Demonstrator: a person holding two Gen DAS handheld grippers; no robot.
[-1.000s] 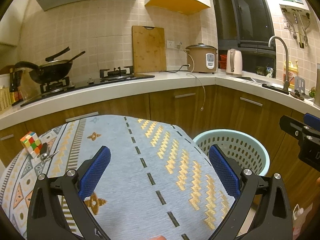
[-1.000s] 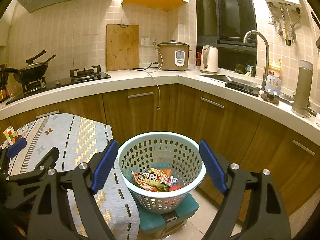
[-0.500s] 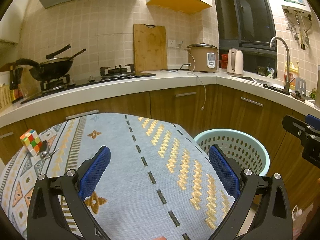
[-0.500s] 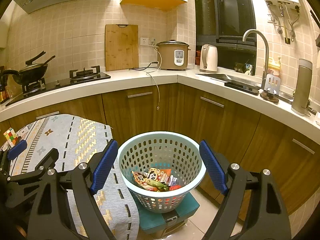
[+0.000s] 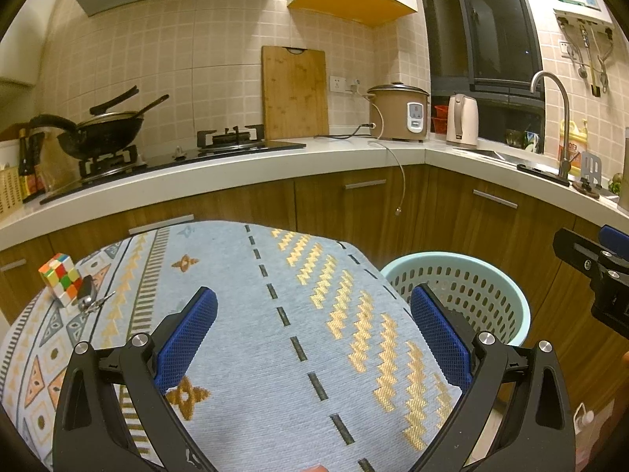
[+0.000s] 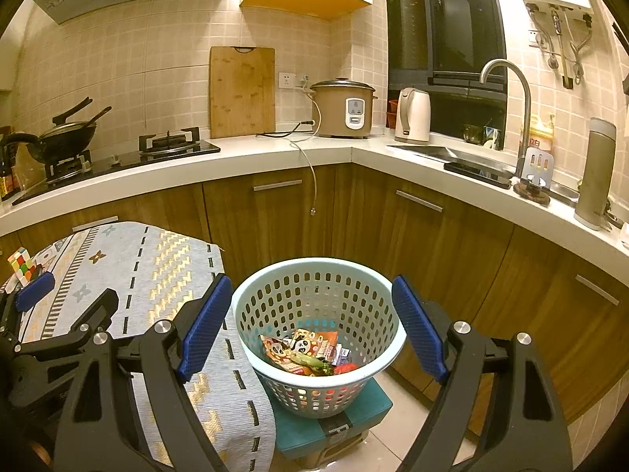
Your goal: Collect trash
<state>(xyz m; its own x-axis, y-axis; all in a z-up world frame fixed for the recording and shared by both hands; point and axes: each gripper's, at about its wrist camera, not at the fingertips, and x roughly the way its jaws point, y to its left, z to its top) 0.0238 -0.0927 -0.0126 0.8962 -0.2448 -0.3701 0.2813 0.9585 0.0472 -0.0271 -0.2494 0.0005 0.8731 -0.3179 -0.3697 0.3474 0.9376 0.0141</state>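
A pale green perforated basket (image 6: 318,314) stands on a teal box beside the table and holds several snack wrappers (image 6: 304,352). My right gripper (image 6: 310,326) hangs open in front of it, its blue pads wide apart with nothing between them. My left gripper (image 5: 314,338) is open too, above the patterned tablecloth (image 5: 251,295), and holds nothing. In the left wrist view the basket (image 5: 460,295) sits just past the table's right edge, and part of the right gripper shows at the far right.
A colour cube (image 5: 59,279) and keys (image 5: 90,301) lie at the table's left edge. A counter (image 6: 275,157) wraps round behind with a wok, hob, cutting board, rice cooker (image 6: 344,108), kettle and sink tap. Wooden cabinets stand close behind the basket.
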